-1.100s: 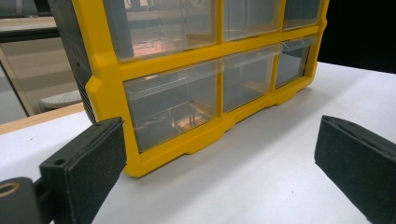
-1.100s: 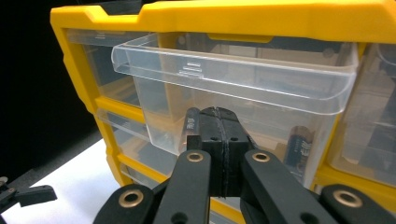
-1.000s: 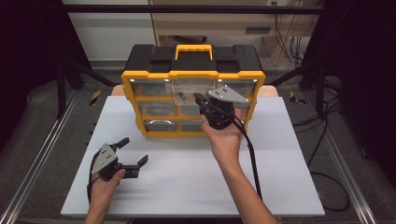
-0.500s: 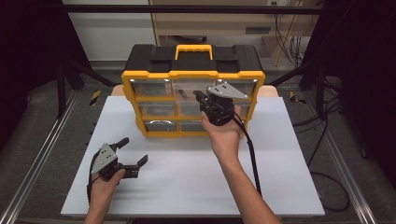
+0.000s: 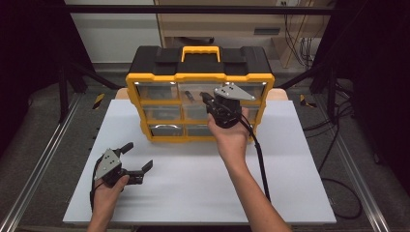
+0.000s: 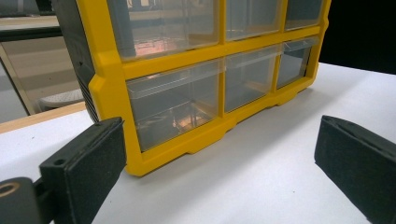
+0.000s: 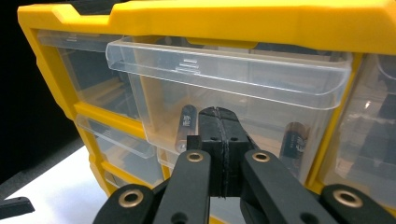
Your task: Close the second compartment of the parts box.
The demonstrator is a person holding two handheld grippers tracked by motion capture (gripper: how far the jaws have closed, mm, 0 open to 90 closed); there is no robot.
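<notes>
A yellow and black organiser box (image 5: 200,77) with clear drawers stands at the back of the white table. My right gripper (image 5: 205,99) is shut with nothing between its jaws. Its tips (image 7: 218,116) are right at the clear front of the top middle drawer (image 7: 224,79), which juts out a little from the frame. I cannot tell whether they touch it. Inside that drawer stand two dark batteries (image 7: 186,126). My left gripper (image 5: 138,155) rests open on the table at the front left, and its pads (image 6: 84,163) face the box's lower left corner (image 6: 112,154) with nothing between them.
The white tabletop (image 5: 193,193) stretches bare in front of the box. A black cable (image 5: 258,159) trails from the right gripper along the forearm. Metal rails (image 5: 38,164) run along the table's sides, and wooden furniture stands behind.
The right gripper has edged slightly toward the top middle drawer. The left gripper has stayed where it was.
</notes>
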